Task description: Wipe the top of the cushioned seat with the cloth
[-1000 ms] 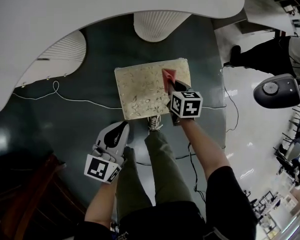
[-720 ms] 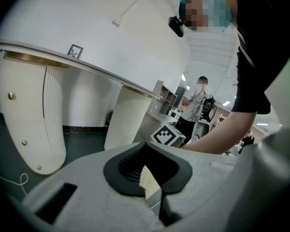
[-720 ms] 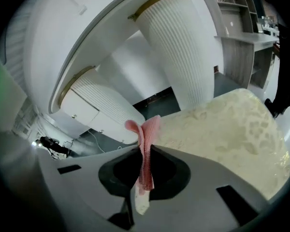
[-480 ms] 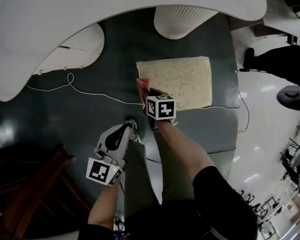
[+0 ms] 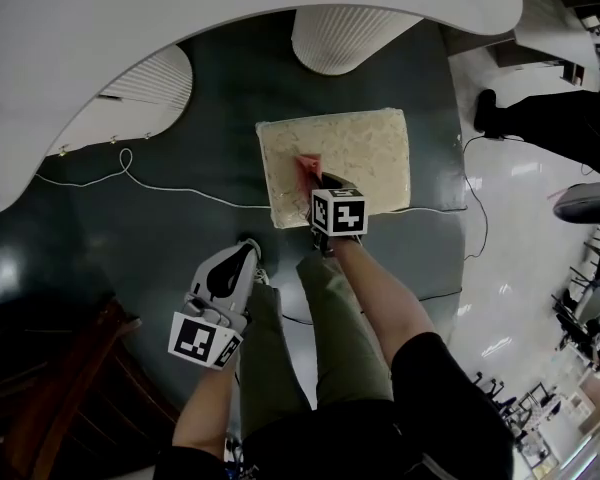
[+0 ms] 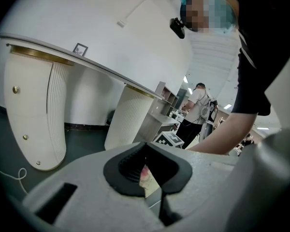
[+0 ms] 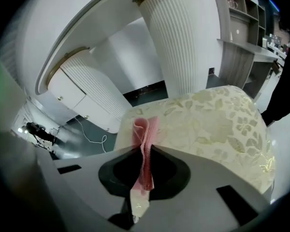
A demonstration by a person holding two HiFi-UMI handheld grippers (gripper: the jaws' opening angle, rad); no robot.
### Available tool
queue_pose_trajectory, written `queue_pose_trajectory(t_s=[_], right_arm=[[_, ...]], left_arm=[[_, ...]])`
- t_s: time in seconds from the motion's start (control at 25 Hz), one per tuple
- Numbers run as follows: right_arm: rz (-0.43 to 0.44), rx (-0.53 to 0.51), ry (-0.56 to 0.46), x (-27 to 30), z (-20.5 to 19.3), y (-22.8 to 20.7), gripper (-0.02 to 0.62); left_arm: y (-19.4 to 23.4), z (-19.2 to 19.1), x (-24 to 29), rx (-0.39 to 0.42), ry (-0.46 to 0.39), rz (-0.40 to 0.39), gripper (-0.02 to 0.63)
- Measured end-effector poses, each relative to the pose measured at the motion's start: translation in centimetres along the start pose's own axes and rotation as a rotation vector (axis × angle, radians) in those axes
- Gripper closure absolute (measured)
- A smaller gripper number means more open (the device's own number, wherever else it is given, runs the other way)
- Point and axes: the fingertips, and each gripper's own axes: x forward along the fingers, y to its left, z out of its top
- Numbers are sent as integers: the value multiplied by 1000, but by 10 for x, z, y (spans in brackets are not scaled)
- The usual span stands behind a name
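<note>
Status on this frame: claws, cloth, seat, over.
Right claw shut on pink cloth, over seat top. Left claw shut, empty, off to the side. Nothing in the way.

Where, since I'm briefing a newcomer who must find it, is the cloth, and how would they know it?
Beside the big curved white counter, a cream floral cushioned seat stands on the dark floor. On its top, the right hand-held gripper pinches a folded cloth. It is the only pink thing there, unlike the white cable nearby.
</note>
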Motion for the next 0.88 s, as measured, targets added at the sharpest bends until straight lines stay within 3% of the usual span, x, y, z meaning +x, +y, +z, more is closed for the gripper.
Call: queue_pose_trajectory(t_s=[0.28, 0.52, 0.88], right_arm=[[-157, 114, -42, -49, -1, -112, 569], [-283, 128, -45, -87, -3, -198, 568], [-447, 181, -28, -121, -17, -263, 569]], left_arm=[[-31, -2, 34, 10, 17, -61, 589], [-52, -5, 57, 17, 39, -95, 589], [-64, 0, 71, 40, 55, -126, 589]])
